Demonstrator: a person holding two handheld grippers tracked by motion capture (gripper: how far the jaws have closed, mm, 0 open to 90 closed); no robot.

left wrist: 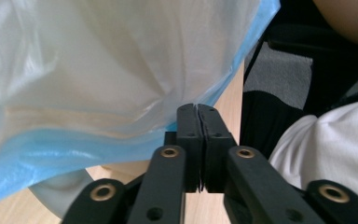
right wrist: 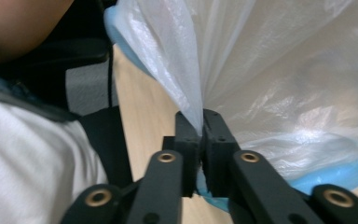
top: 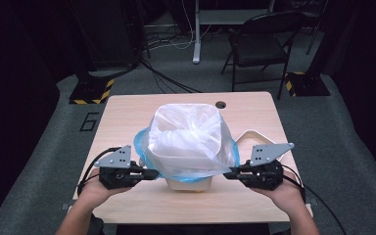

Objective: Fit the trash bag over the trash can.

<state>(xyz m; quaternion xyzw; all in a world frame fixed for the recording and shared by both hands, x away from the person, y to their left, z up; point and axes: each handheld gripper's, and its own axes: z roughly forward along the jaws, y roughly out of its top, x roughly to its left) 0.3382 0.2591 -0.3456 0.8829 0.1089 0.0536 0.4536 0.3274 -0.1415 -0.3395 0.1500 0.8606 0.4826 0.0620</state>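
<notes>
The clear bag drapes over the white bin mid-worktop. My left gripper and right gripper each clench its blue-edged hem at opposite sides, keeping the liner spread to pull down evenly.

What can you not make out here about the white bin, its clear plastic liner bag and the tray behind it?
- Inside of the white plastic bin: high view, hidden by the translucent blue-edged liner bag.
- Cream tray: high view, partly hidden by the bag and the right gripper.
- Bin's shape: left gripper view, cut off by the bag.
</notes>
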